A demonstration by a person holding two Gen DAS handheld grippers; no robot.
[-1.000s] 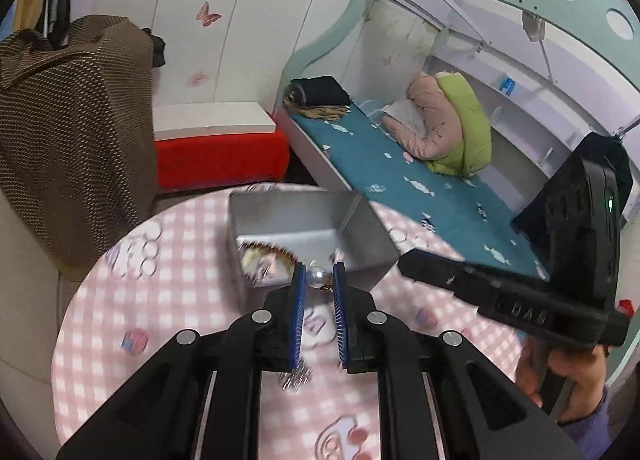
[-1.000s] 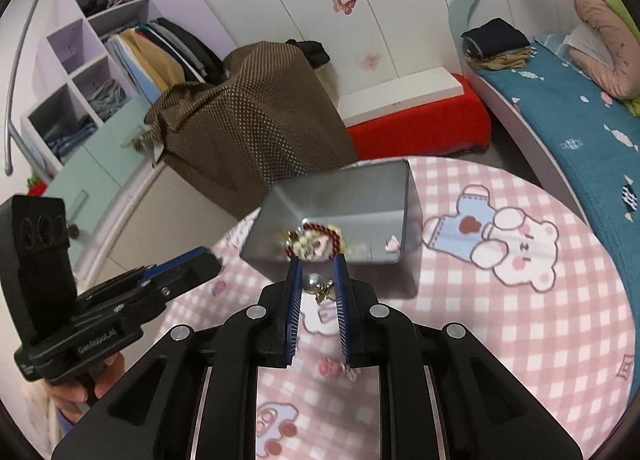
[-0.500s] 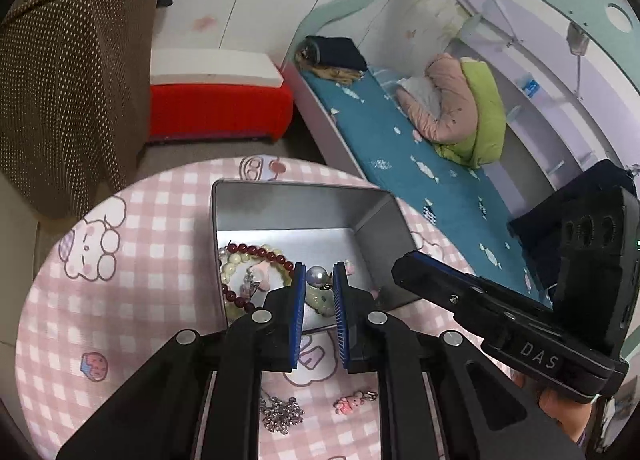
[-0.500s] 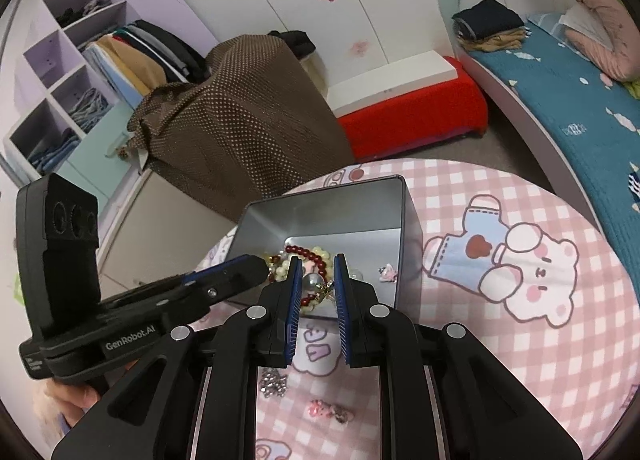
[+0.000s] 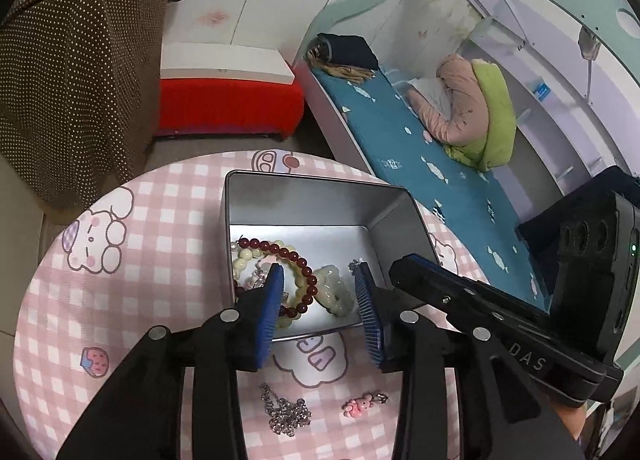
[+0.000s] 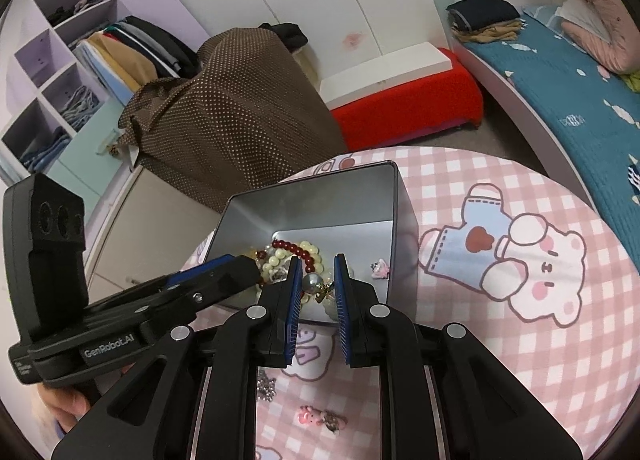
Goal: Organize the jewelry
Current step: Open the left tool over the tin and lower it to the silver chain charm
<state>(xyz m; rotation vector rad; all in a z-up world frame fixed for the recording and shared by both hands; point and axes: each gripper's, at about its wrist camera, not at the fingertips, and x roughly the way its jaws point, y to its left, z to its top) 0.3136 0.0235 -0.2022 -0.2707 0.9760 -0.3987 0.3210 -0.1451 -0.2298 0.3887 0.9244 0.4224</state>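
Left wrist view: left gripper (image 5: 319, 292), spread wide and holding nothing, above the tin (image 5: 308, 196).
Tin contents: red bead bracelet (image 5: 294, 256), pale jade piece (image 5: 334, 288).
Right gripper (image 6: 316, 284): pinches a pearl earring (image 6: 314, 283) over the tin.
Tablecloth (image 5: 52, 324): silver chain (image 5: 286, 414), pink charm (image 5: 358, 406).
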